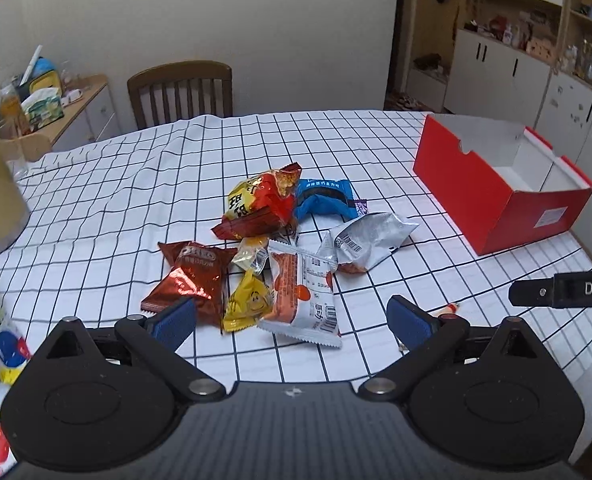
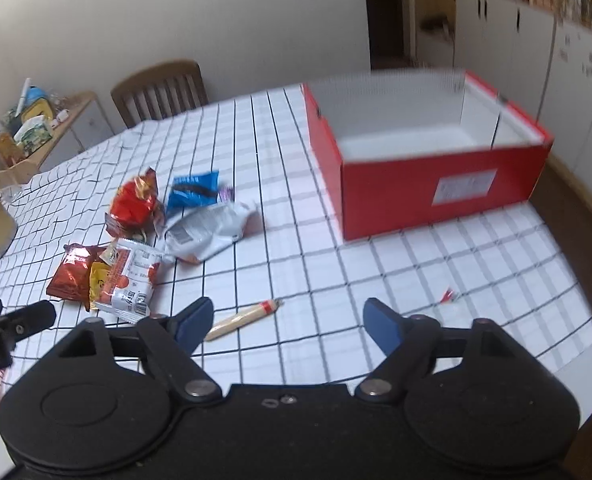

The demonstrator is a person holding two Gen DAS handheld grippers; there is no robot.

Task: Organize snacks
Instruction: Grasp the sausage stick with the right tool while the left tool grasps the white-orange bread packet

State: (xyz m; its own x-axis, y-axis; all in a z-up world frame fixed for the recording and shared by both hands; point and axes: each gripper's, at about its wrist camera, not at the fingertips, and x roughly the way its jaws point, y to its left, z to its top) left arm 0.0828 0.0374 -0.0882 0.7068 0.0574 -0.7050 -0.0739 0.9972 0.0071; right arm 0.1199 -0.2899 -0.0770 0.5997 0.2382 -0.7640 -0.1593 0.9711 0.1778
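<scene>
From the left wrist, the left gripper (image 1: pixel 292 318) hangs over the near edge of a pile of snack packets (image 1: pixel 280 252) on the checked tablecloth (image 1: pixel 116 200). Its jaws stand wide apart with nothing between the pads. A white and orange packet (image 1: pixel 305 300) and a small yellow packet (image 1: pixel 248 300) lie just ahead of it, and a brown foil packet (image 1: pixel 194 280) sits by the left pad. Behind them are a red and yellow bag (image 1: pixel 262 200), a blue packet (image 1: pixel 323 200) and a crumpled silver bag (image 1: pixel 369 238). The red box (image 1: pixel 507 208) stands open and looks empty, well apart to the right. A black part of the other tool shows at the right edge.

From the right wrist, the right gripper (image 2: pixel 286 320) is open too and holds nothing. A sausage stick (image 2: pixel 242 318) lies on the cloth just beside its left pad, not between the pads. The pile sits off to the left and the red box (image 2: pixel 435 196) lies ahead, its inside bare as far as can be seen. This view is blurred.

The work seems to be at its very start: nothing is in the box, and both tools are reaching for a first pick. Next, I judge, each must settle its pads either side of one item. The right must shift left to straddle the stick; the left must single out one packet, since the foil is slippery and the packets overlap.
</scene>
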